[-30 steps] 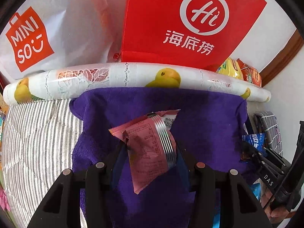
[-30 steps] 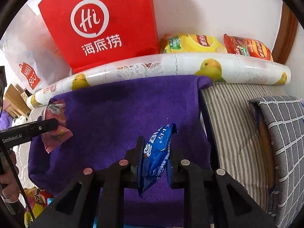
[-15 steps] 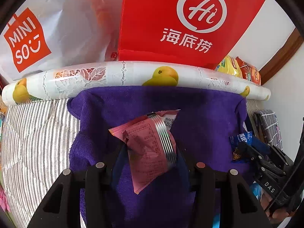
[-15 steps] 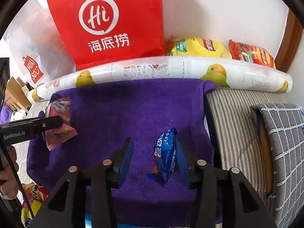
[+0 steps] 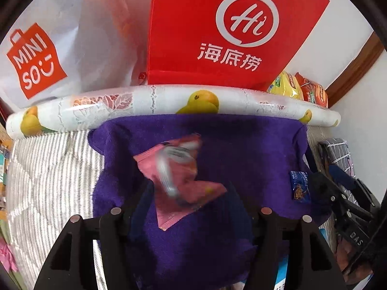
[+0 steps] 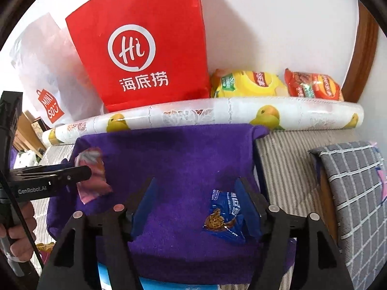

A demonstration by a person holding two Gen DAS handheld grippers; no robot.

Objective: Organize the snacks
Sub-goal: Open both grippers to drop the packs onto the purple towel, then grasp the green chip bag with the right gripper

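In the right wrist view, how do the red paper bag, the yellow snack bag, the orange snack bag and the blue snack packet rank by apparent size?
1. red paper bag
2. yellow snack bag
3. orange snack bag
4. blue snack packet, similar in size to the orange one but nearer the camera, so uncertain.

A plain white wall [image 6: 278,24] closes the far side of the scene. A brown wooden frame [image 6: 362,48] runs up it at the right edge. In front of the wall lies a surface under a grey-and-white striped cover [image 5: 48,169]. A purple towel [image 6: 181,157] is spread over its middle. A long roll of white wrap printed with yellow fruit [image 5: 169,101] lies along the far edge, touching the towel. A grey checked cushion [image 6: 350,181] sits at the right. Lighting is bright and even.
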